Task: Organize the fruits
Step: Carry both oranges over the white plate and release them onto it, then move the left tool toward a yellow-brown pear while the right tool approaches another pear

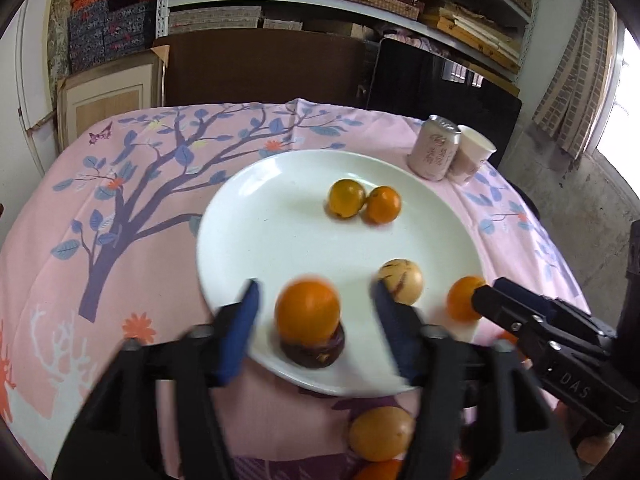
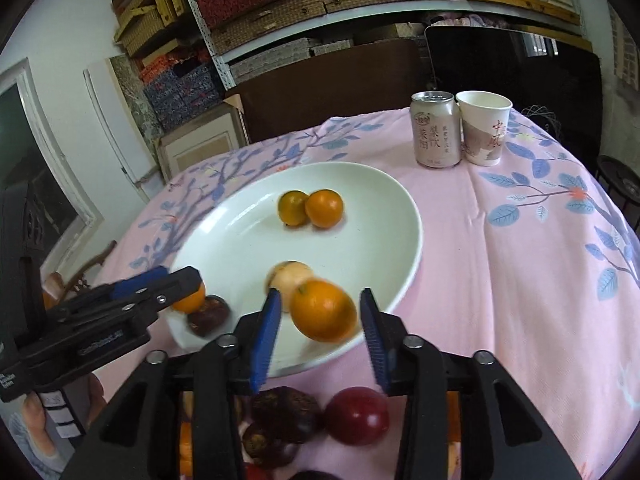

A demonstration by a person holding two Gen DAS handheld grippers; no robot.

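Observation:
A white plate (image 1: 248, 208) lies on the pink cloth. My left gripper (image 1: 318, 326) stands open over its near rim. An orange (image 1: 307, 312) sits between the blue pads (image 1: 244, 332), clear of both, on top of a dark purple fruit (image 1: 314, 352). My right gripper (image 2: 320, 330) is open too, and a blurred orange (image 2: 323, 314) lies between its pads with small gaps on each side. Two small oranges (image 2: 310, 208) rest at the back of the plate (image 2: 400, 200). A pale streaked fruit (image 1: 401, 282) lies near the front.
A pink drink can (image 2: 435, 134) and a paper cup (image 2: 484, 128) stand at the table's far right. Loose fruits lie on the cloth in front of the plate: dark ones (image 2: 286, 408), a red one (image 2: 356, 414), a yellowish one (image 1: 380, 434). Shelves stand behind the table.

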